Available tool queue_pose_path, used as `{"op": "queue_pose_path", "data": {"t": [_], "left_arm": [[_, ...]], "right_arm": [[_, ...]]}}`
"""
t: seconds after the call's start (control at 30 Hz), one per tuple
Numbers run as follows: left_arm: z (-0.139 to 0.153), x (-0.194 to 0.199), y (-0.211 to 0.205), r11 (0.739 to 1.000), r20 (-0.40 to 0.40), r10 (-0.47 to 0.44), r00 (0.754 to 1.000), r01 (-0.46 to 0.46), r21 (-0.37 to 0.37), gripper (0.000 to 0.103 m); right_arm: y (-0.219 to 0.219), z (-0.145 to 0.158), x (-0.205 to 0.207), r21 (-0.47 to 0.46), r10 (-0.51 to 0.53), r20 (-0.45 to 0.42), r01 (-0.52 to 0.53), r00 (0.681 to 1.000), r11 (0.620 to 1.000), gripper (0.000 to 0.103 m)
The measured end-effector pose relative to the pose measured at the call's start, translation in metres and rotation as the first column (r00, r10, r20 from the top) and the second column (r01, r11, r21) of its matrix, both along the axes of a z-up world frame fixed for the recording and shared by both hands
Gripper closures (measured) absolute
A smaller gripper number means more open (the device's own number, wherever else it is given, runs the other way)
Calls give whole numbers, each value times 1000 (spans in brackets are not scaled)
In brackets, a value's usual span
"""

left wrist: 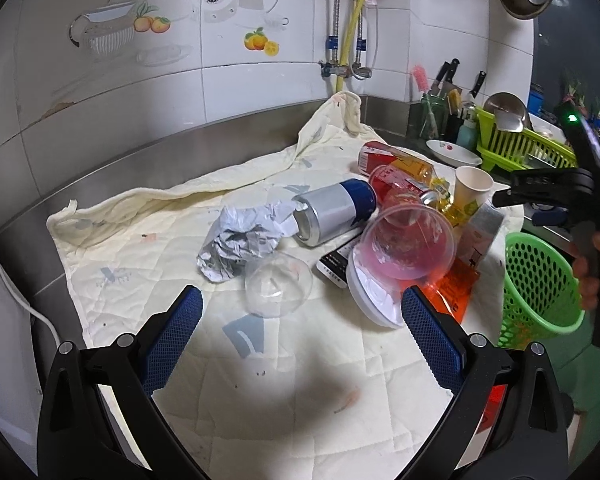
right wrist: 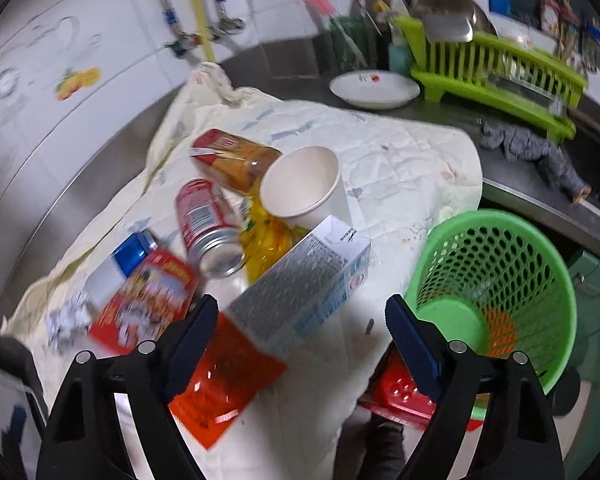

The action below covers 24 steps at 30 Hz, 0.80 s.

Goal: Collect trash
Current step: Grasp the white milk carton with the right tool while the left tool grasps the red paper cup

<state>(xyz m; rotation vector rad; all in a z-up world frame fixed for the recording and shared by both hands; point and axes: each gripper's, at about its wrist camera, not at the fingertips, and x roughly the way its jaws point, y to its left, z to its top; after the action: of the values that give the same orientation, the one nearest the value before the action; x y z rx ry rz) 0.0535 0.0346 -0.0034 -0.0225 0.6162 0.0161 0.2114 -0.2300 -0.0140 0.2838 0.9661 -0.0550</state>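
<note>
Home kitchen: tiled wall (left wrist: 260, 80), dish rack (right wrist: 496, 68), knives (left wrist: 448, 76).

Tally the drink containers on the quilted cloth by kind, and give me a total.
Drink cans: 3 — blue-and-silver can, red can, red-and-orange can
Clear plastic cups: 2 — large pink-tinted cup, small clear cup
Paper cups: 1 — white paper cup
Cartons: 1 — drink carton
Total: 7
</note>
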Motion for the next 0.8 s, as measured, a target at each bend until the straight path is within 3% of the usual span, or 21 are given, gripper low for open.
{"op": "queue_pose_path", "data": {"t": [0.37, 0.5, 0.8], "left_arm": [[8, 25, -5, 999, -5, -32, 999, 32, -14, 5], [15, 35, -14, 998, 2, -62, 998, 62, -2, 6], [31, 73, -49, 982, -31, -189, 981, 189, 3, 6]], "right_arm": [[-12, -27, 44, 91, -82, -140, 96, 987, 991, 36], [-24, -38, 47, 210, -93, -183, 131, 979, 969, 45], [-39, -24, 34, 273, -90, -141, 126, 986, 954, 59]]}}
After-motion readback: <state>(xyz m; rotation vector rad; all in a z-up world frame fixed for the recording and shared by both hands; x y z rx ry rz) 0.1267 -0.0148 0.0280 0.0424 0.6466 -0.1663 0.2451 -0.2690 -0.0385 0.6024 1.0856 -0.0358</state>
